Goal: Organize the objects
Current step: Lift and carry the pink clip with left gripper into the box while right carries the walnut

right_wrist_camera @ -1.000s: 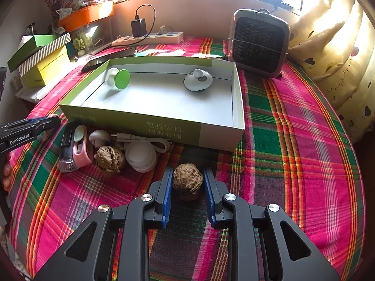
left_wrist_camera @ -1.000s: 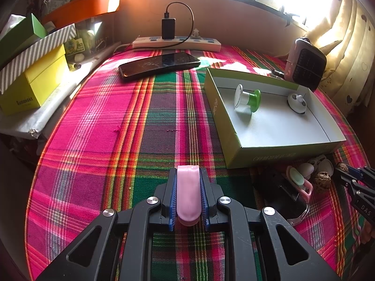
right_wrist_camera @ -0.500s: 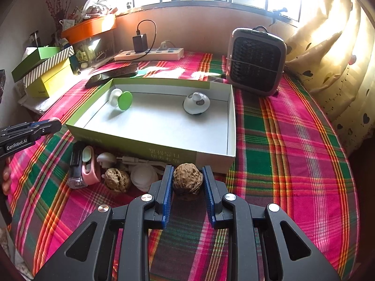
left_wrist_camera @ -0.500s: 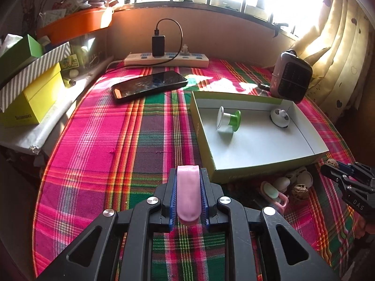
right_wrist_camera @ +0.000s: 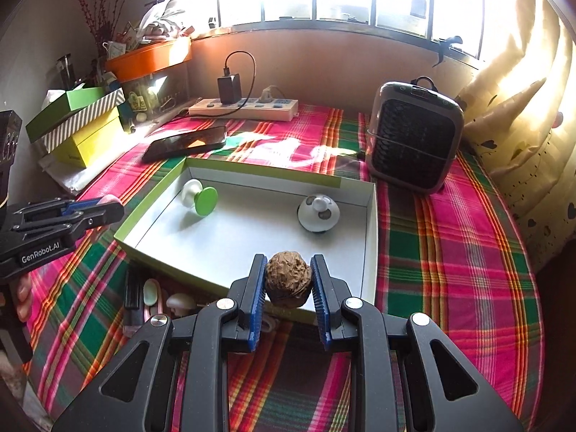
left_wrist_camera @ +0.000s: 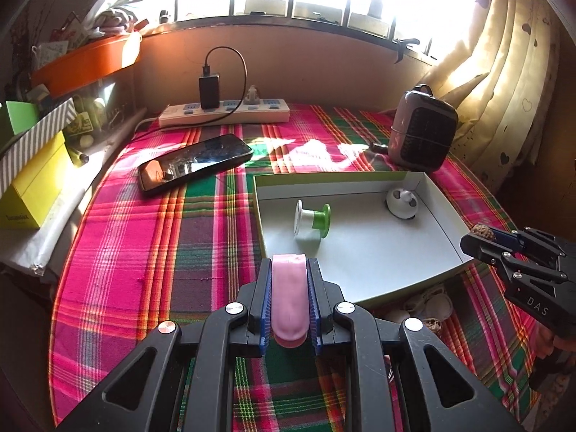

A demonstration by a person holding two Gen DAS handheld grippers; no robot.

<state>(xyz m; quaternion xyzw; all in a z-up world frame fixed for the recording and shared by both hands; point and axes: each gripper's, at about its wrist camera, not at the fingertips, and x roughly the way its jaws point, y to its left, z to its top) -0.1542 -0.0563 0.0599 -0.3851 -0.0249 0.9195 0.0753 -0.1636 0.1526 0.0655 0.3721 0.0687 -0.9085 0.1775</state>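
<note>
1. Box [right_wrist_camera: 370,237] floor is mostly bare — only a green-and-white spool [right_wrist_camera: 199,198] at far left and a white round gadget [right_wrist_camera: 318,212] at far right stand in it.
2. Small items [right_wrist_camera: 158,298] crowd the box's near wall.
3. Cloth [right_wrist_camera: 450,270] right of the box lies open — a heater [right_wrist_camera: 414,140] blocks the far right.

The box [right_wrist_camera: 370,223] holds a spool [right_wrist_camera: 199,198] left, a dome [right_wrist_camera: 318,213] right — phone [right_wrist_camera: 187,142] behind.

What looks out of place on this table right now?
A cluster of small items lies loose on the cloth in front of the box, outside it. Nothing looks spilled or broken.
</note>
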